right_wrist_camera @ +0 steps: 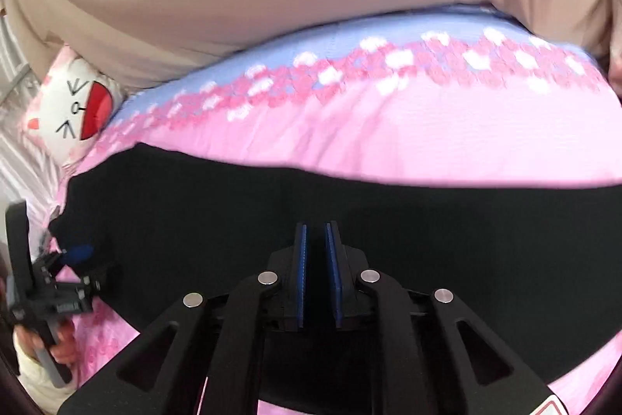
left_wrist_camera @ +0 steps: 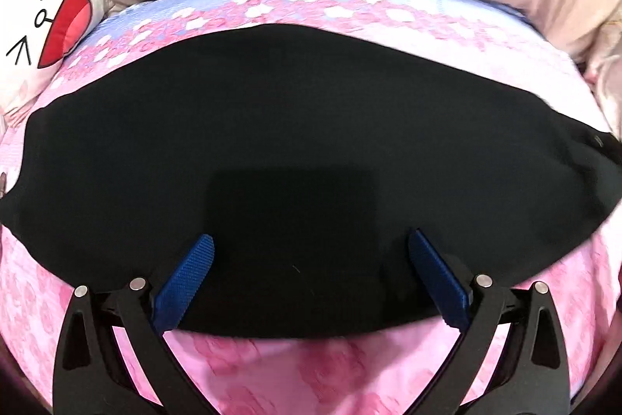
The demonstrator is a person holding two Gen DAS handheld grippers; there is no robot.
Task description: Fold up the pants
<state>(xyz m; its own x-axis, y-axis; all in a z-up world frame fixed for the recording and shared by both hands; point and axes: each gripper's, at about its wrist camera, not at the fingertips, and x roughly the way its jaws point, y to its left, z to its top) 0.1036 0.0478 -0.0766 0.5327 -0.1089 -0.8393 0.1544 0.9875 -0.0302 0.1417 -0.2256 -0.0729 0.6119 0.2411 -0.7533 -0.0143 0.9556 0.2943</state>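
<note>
Black pants [left_wrist_camera: 295,142] are laid flat across the pink bed [left_wrist_camera: 311,368], bare sheet bordering each edge; left hand-held gripper [left_wrist_camera: 311,251] is spread wide above them, right hand-held gripper [right_wrist_camera: 315,240] nearly closed, gripping nothing

black pants [left_wrist_camera: 295,127]: one garment, plain dark fabric, no pattern visible. laid flat and spread wide across the pink floral bed cover [left_wrist_camera: 295,368], running side to side in both wrist views. surface smooth, few creases. the near edge reads as a straight hem line; the far edge lies parallel to it. a small button or rivet shows at the right end. left end rounded, close to the edge of the bed.
</note>
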